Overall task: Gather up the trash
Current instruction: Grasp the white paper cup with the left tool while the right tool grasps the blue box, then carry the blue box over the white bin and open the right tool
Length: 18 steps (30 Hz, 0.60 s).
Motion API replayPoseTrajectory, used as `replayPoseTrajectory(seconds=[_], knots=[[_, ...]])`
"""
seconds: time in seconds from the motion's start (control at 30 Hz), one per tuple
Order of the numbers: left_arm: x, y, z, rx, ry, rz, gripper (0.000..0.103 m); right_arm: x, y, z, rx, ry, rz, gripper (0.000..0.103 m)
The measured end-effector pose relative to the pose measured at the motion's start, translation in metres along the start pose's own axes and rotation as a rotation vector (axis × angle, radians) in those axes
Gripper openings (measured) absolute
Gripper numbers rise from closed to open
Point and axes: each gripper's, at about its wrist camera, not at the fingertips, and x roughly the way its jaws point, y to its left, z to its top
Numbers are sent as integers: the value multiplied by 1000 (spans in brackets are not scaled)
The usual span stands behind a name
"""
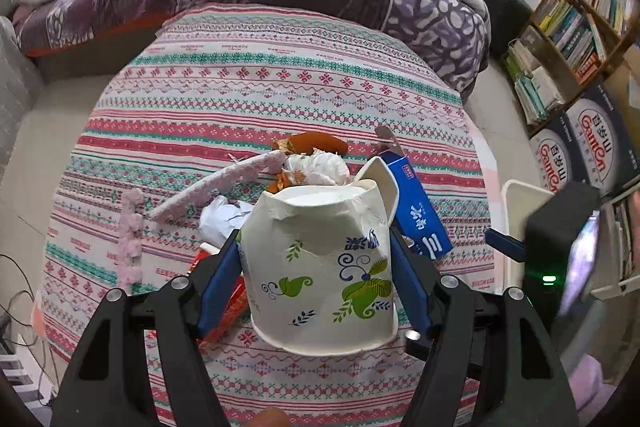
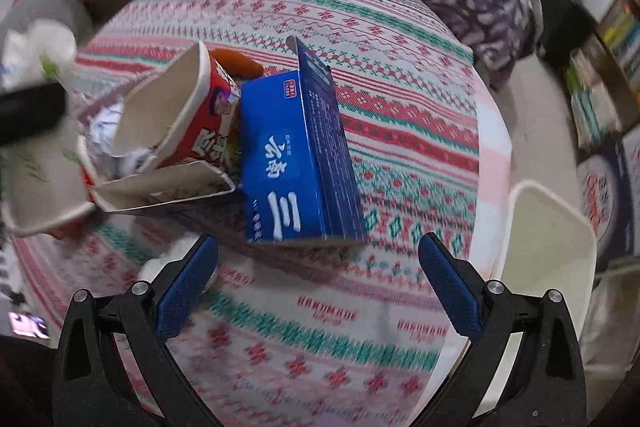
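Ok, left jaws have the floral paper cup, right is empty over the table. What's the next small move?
Probably carry the floral paper cup right toward the white bin at the table's edge. The left gripper is already shut on it, crumpled, above the cloth. The right gripper is open, facing the blue box, so it could take that next.

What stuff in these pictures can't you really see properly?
- Left wrist view: the paper cup between the left gripper's jaws hides the trash behind it.
- Right wrist view: motion blur smears the tablecloth.
- Both views: the white bin is cut off; its inside is unseen.
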Motion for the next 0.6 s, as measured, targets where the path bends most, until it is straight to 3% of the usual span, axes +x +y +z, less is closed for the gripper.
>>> replayPoseTrajectory(seconds=[0.17,0.2,0.23,0.33,0.43,0.6], knots=[[10,-6,0,11,18,-2,69,19,-4,11,-35,-14,-17,79],[11,-6,0,8,19,-4,69,22,-5,12,-45,-9,-11,70],[12,-6,1,3,17,-8,69,26,-7,13,-41,7,9,51],[10,-6,3,-5,0,-24,69,20,-16,14,19,-12,52,38],[7,-10,4,-3,-23,-34,69,10,-27,13,100,-39,103,35],[0,-19,3,10,-85,-22,69,-11,-40,9,188,-110,111,35]])
